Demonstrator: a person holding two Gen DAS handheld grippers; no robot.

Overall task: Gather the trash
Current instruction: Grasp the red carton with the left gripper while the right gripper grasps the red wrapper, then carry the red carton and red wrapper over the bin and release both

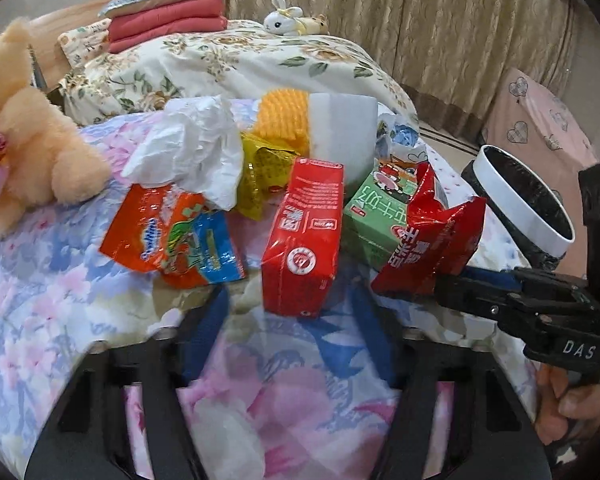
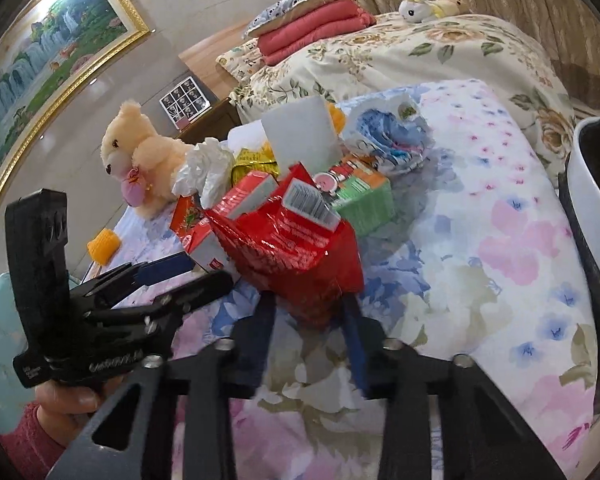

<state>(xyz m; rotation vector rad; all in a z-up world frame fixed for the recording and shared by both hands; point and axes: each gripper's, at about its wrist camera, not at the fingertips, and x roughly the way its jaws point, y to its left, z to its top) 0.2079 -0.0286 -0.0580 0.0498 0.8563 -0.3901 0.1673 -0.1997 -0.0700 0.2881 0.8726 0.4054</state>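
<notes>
Red foil snack bag (image 2: 300, 248), crinkly, light, slick, lying at the near edge of the litter heap on the floral bed (image 2: 480, 240); right tool (image 2: 310, 308) clamped on its lower edge; left tool (image 1: 300, 308) apart, straddling the stiff red carton (image 1: 304, 236), best gripped across its narrow sides.

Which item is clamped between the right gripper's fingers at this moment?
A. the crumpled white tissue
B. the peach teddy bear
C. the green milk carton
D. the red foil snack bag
D: in the right wrist view the right gripper has its two fingers closed on the lower edge of the red foil snack bag, and the left wrist view shows the same bag pinched at its corner.
</notes>
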